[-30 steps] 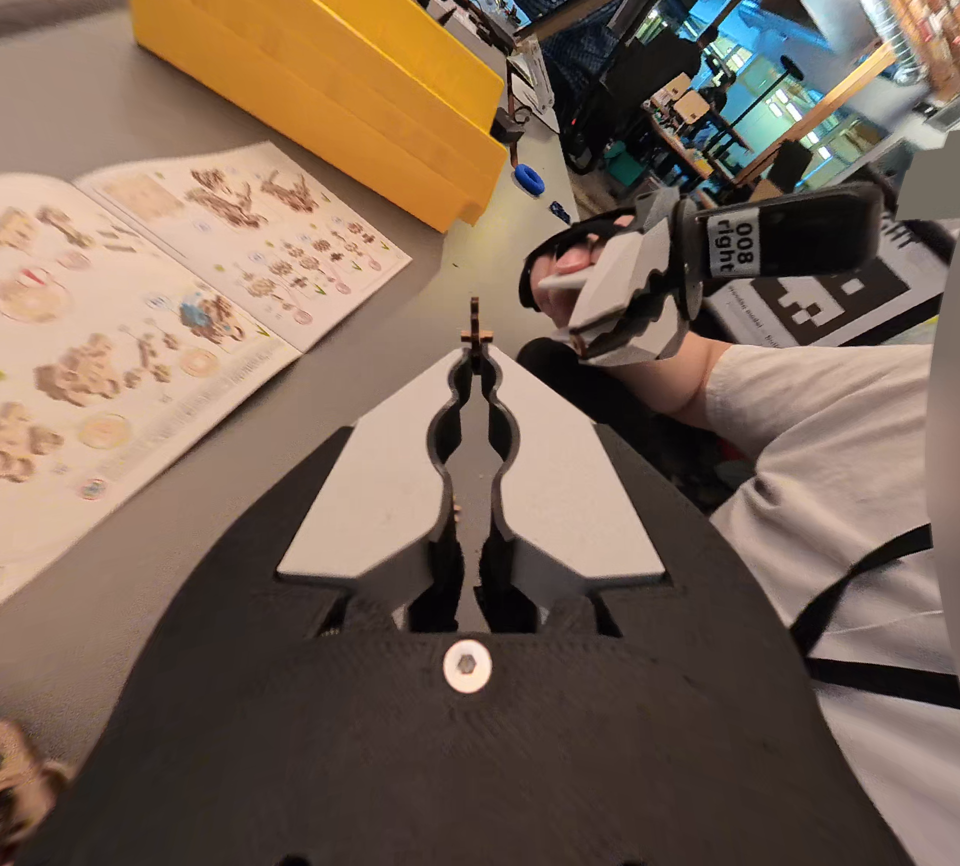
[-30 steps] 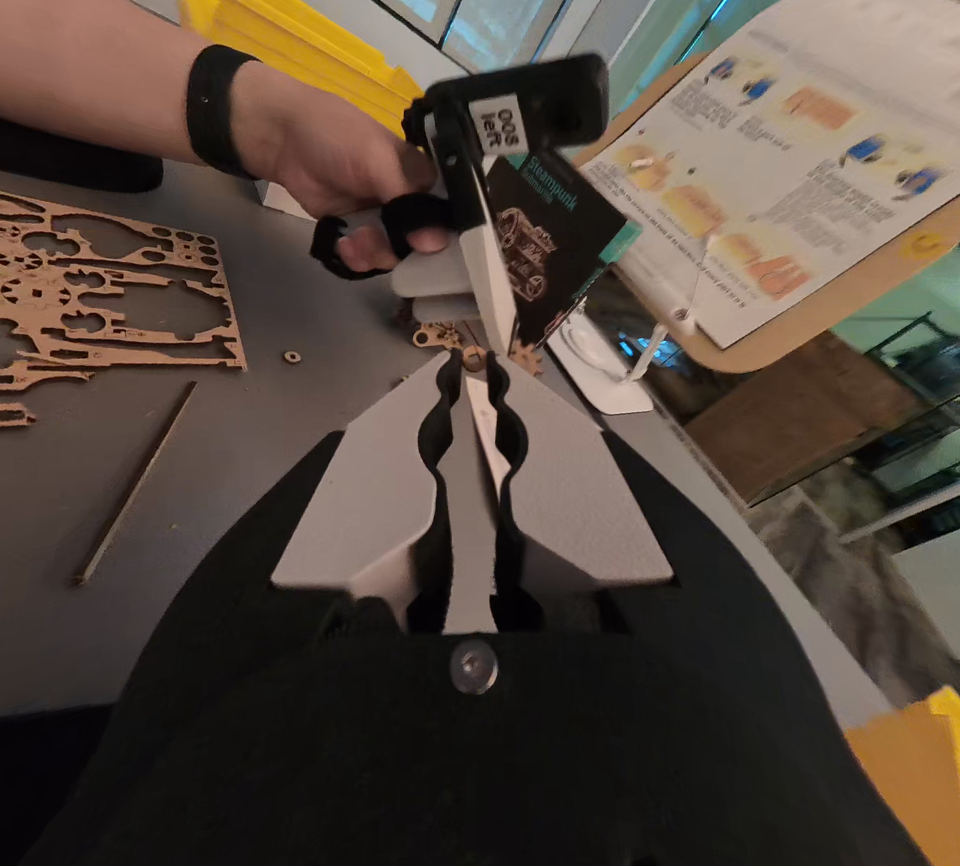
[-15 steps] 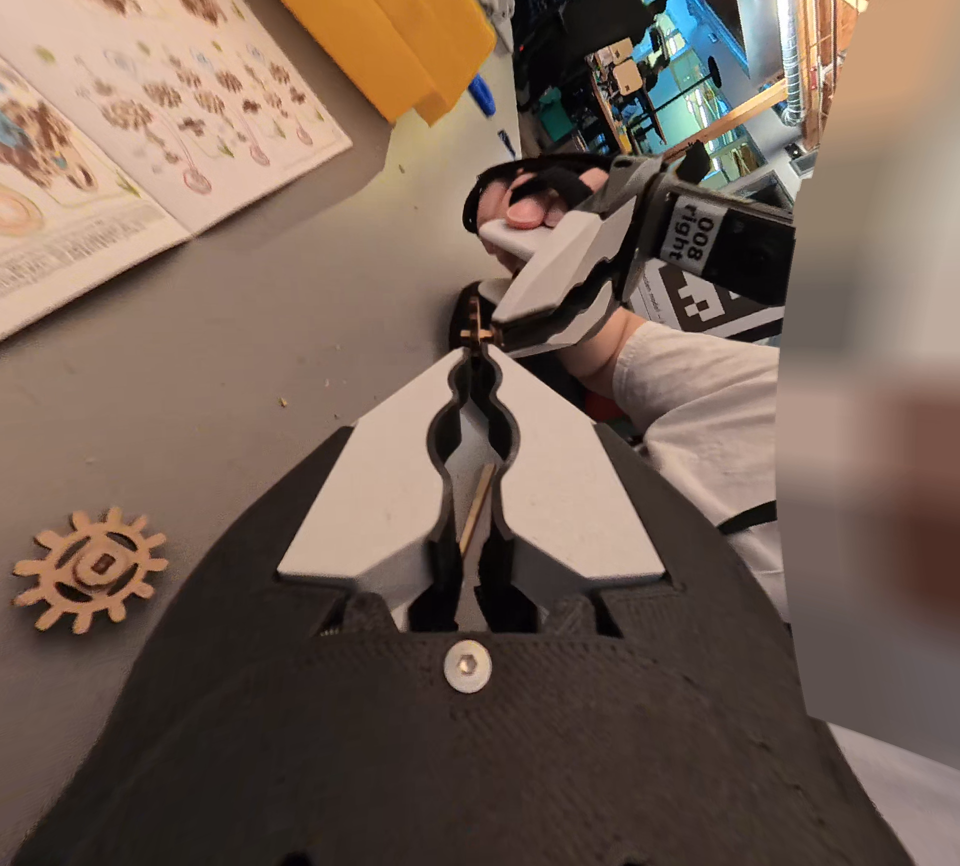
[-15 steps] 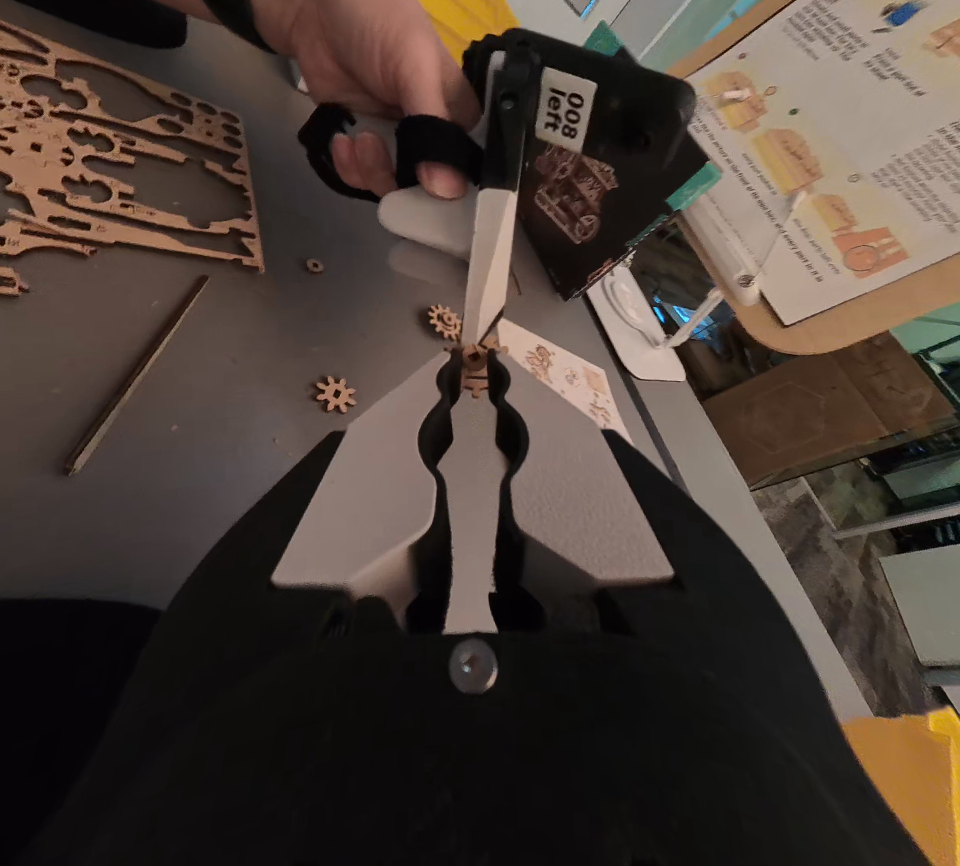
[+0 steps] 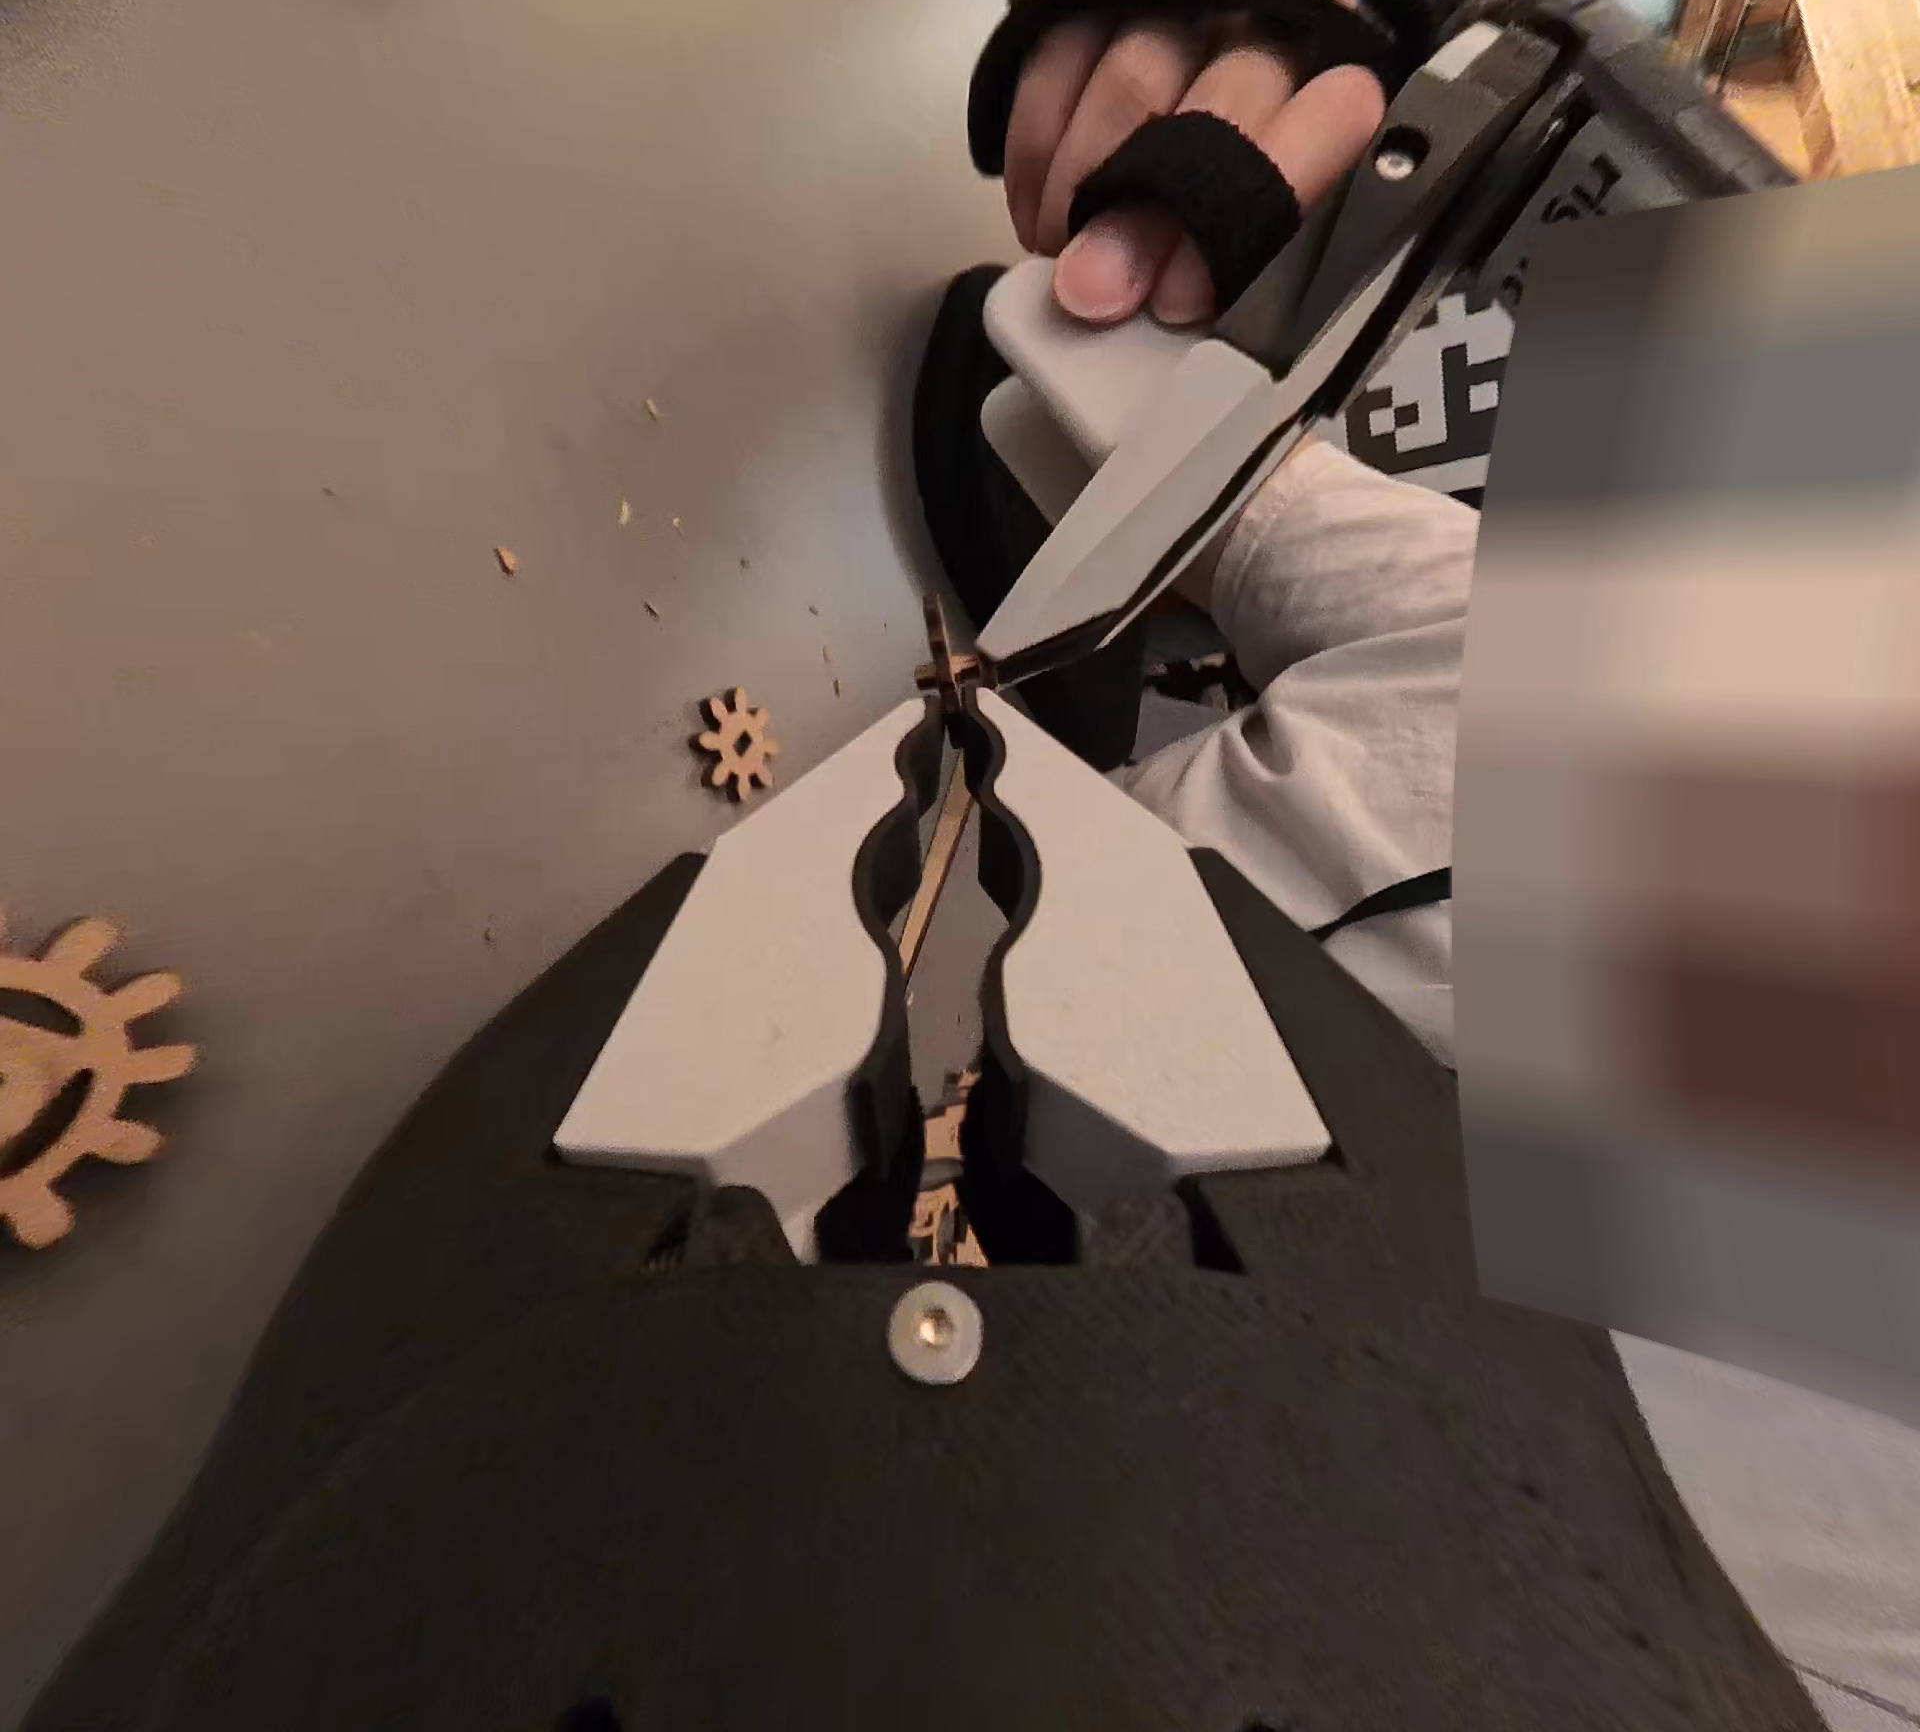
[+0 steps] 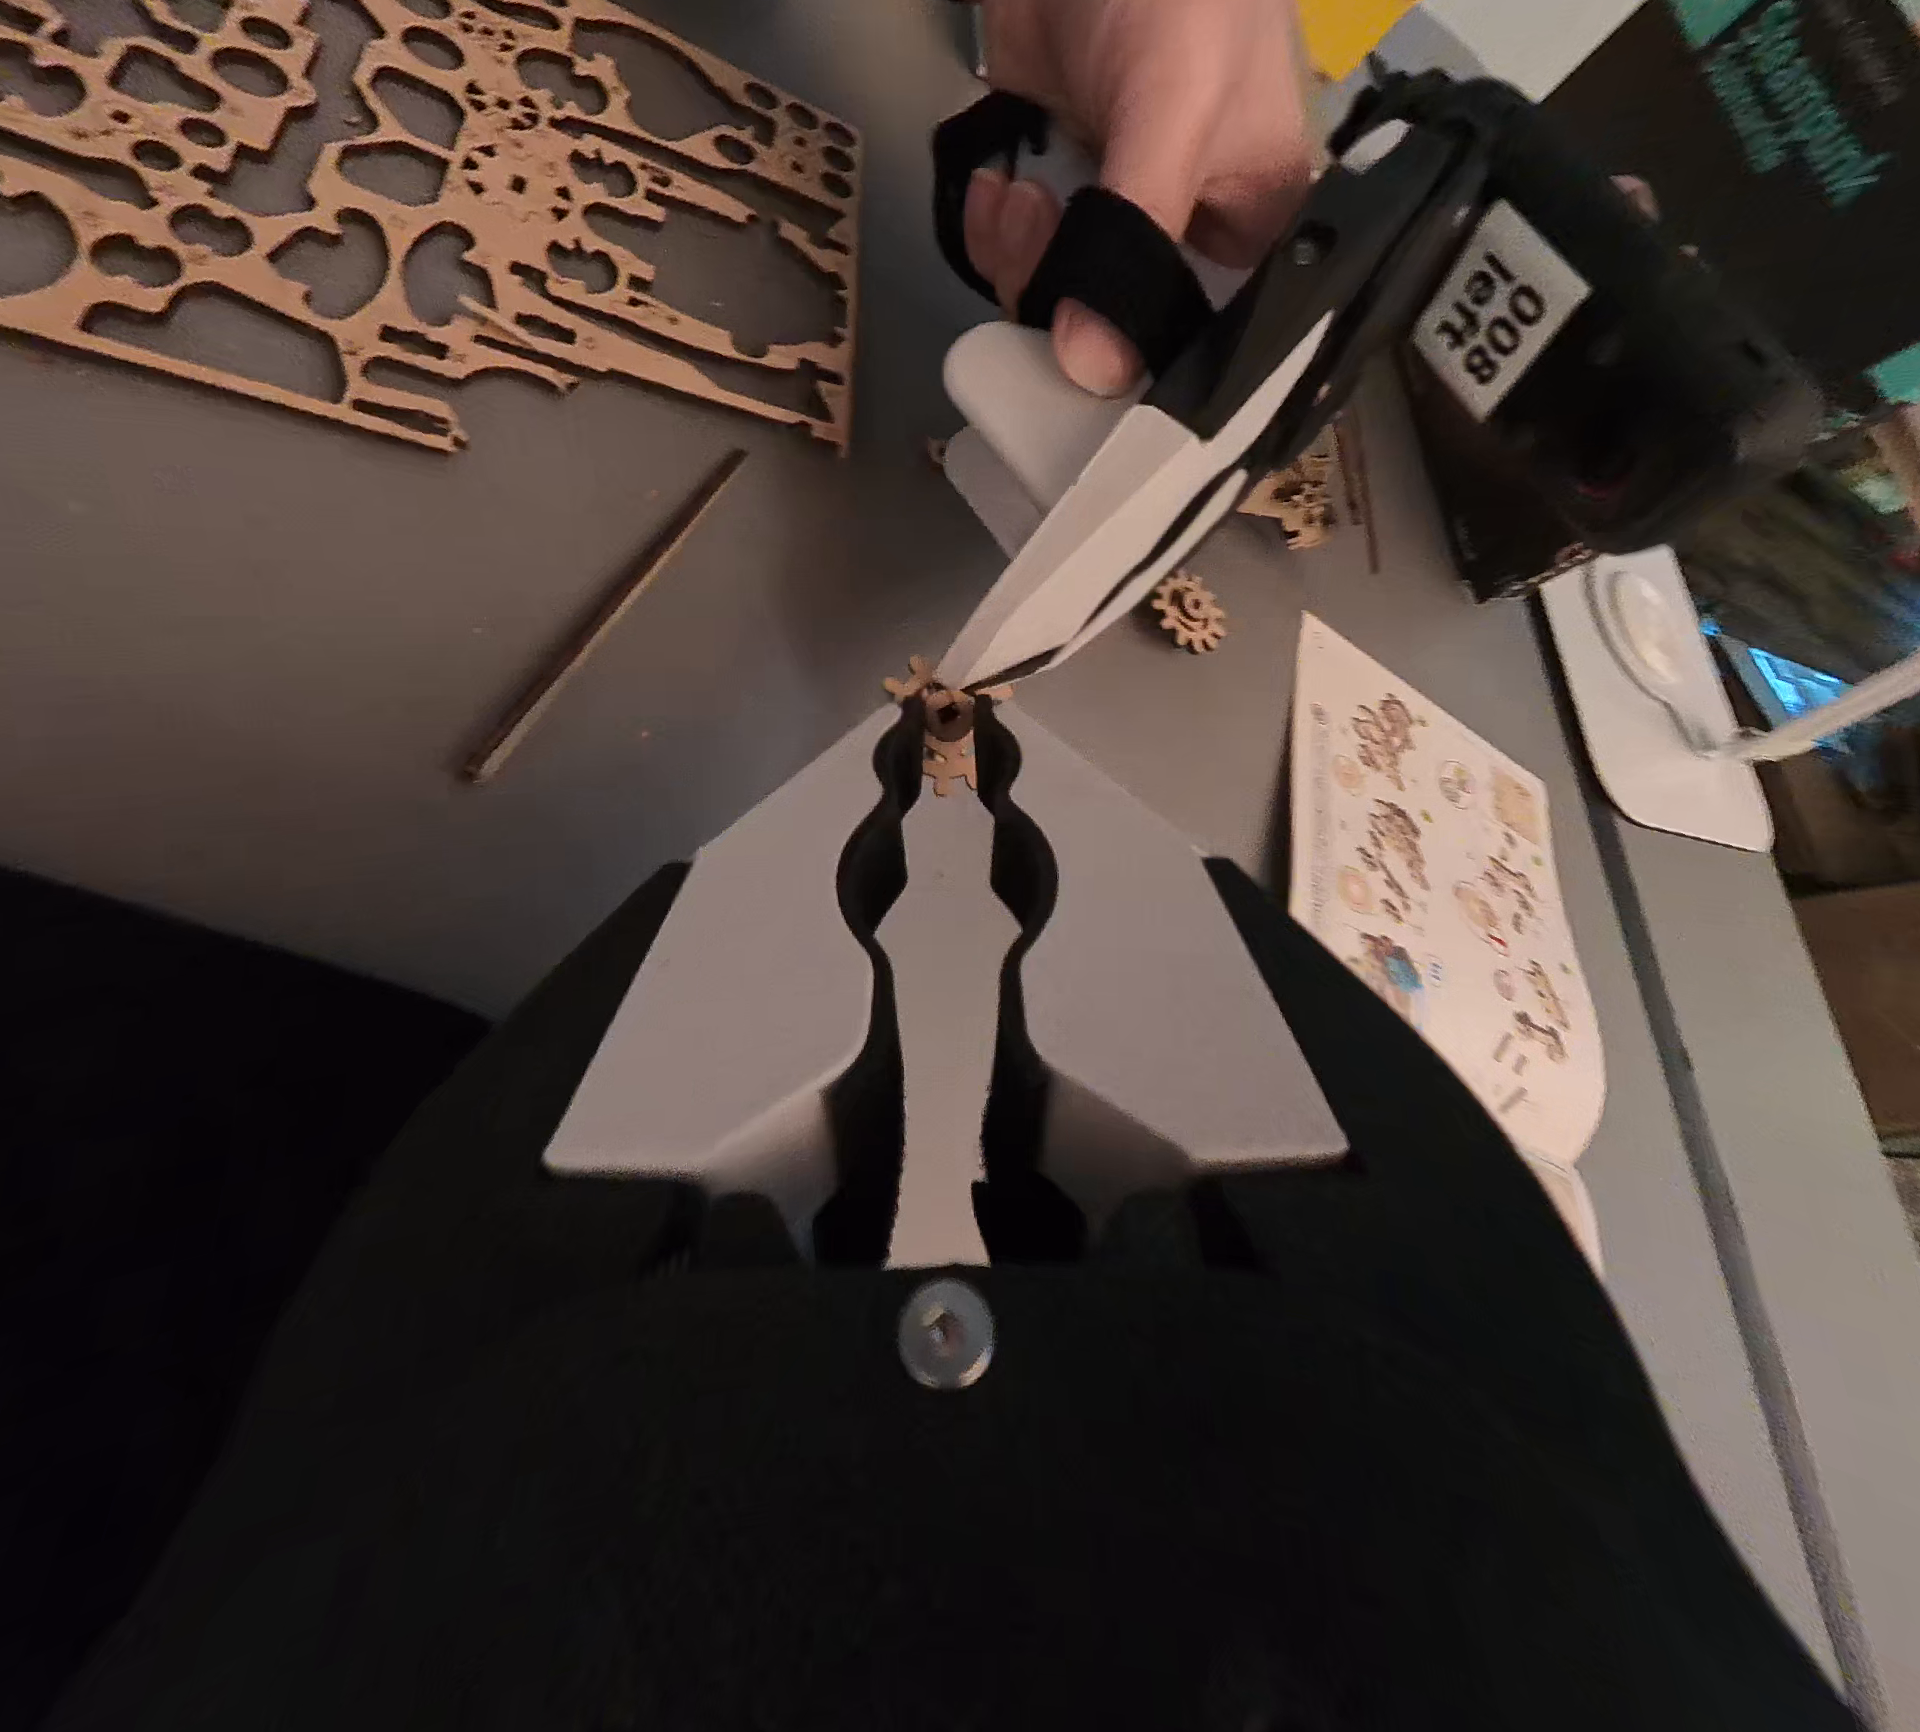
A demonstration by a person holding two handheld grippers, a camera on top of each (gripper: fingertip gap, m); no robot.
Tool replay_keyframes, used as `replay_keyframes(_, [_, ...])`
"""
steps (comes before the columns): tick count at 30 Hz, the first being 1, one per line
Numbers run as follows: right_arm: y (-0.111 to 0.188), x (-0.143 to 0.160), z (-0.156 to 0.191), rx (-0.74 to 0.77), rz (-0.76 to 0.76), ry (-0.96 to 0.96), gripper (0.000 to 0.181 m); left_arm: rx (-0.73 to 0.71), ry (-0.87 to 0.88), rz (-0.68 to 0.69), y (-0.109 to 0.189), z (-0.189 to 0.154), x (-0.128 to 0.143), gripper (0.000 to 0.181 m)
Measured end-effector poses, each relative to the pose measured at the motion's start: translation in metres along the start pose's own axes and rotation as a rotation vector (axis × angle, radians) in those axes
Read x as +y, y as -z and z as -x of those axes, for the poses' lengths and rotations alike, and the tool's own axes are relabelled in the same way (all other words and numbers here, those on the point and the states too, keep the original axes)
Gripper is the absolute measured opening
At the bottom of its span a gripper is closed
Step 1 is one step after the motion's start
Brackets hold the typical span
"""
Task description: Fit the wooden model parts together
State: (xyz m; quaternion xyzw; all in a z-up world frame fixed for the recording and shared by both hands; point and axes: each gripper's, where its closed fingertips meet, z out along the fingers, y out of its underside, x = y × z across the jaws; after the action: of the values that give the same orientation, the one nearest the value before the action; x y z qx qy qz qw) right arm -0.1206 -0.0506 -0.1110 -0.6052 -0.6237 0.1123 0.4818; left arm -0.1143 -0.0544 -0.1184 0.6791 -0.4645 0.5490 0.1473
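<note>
Wooden model parts meet in mid-air above the grey table [image 5: 416,332]: the left gripper [image 5: 954,708] is closed on a small gear piece [image 5: 943,664] at its tips, and the right gripper [image 6: 948,714] is pinched tight on a toothed wheel [image 6: 943,752] — both tips touching. The joining step appears under way; the next move likely calls for square alignment and a gentle push. Beyond lie a loose gear [image 5: 736,742], a stick [image 6: 603,617] and the punched-out sheet [image 6: 416,155], well apart, leaving open room.

Both wrist views look closely down their fingers, facing each other over the grey table [image 5: 416,332].
</note>
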Motion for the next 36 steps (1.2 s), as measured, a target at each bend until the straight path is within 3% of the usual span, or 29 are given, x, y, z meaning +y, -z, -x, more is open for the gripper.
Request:
replay_keyframes(8, [-0.006,-0.002,0.029,-0.137,0.016,0.067,0.007,0.035,0.051,0.145,-0.013,0.001,0.025,0.001])
replay_keyframes(18, [-0.014,0.007,0.036,-0.178,0.011,0.049,0.007,0.05,0.085,0.189,-0.016,0.009,0.031,0.004])
replay_keyframes(36, [-0.015,0.003,0.045,-0.265,-0.082,0.066,0.008,0.014,-0.066,0.283,-0.021,0.014,0.041,0.0])
